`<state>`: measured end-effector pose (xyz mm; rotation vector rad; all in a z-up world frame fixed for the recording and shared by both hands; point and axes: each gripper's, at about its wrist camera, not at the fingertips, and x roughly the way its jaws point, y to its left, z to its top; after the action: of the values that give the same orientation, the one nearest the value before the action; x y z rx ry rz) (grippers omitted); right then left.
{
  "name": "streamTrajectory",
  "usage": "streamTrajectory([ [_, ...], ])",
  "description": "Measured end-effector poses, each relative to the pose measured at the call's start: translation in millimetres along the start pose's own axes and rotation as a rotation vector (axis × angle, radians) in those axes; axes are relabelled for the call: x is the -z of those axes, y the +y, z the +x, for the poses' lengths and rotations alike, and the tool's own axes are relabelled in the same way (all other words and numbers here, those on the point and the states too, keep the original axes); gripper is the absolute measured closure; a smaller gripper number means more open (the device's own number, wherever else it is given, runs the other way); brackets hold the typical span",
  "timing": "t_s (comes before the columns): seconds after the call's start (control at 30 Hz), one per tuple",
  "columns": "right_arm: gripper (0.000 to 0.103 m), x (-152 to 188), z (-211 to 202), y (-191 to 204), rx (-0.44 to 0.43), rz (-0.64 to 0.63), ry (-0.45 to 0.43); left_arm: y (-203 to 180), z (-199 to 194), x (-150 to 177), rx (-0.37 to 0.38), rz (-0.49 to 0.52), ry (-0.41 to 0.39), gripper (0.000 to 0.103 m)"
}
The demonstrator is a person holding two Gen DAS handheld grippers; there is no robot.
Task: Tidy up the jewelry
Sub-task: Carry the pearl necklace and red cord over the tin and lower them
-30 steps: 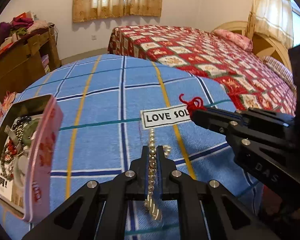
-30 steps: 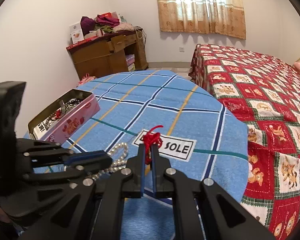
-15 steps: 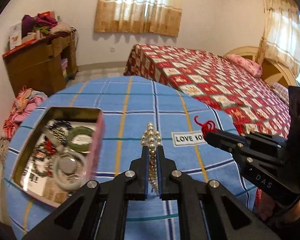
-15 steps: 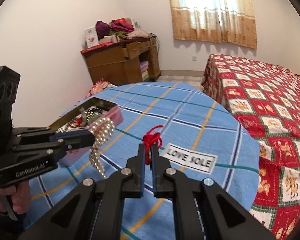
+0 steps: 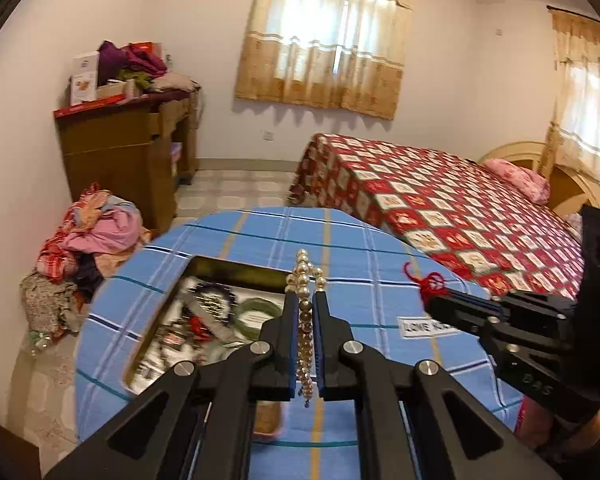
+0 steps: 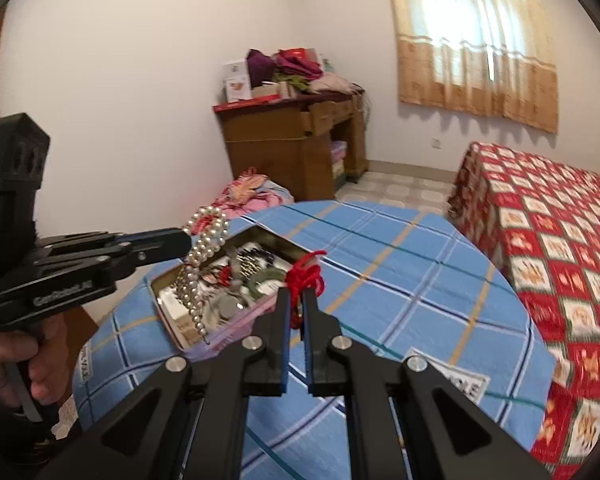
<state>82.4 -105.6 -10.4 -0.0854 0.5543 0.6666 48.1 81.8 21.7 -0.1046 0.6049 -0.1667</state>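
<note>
Jewelry already fills much of the open tin (image 6: 168, 314) on the blue checked surface (image 6: 400, 280): a green bangle (image 5: 256, 312) and dark beads lie inside. Two pieces are not yet stowed. The left hand-held gripper (image 5: 305, 304) is clamped on a pearl necklace (image 6: 204, 248), which dangles above the tin. The right hand-held gripper (image 6: 296, 300) pinches a red cord (image 6: 305, 274), held just beside the tin's near rim. Both appear ready to be lowered in and released.

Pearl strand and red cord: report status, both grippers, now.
Left gripper shut on pearl strand, dangling over the open tin. Right gripper shut on red cord, beside the tin. Nothing in the way.
</note>
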Motion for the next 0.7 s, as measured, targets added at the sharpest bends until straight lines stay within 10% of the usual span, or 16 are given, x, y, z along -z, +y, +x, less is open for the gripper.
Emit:
streamTrajectory([
  [0.7, 0.095, -29.2, 61.1, 67.5, -0.167, -0.137, 0.002, 75.5, 11.5, 8.4, -0.168, -0.095, 0.013, 0.097],
])
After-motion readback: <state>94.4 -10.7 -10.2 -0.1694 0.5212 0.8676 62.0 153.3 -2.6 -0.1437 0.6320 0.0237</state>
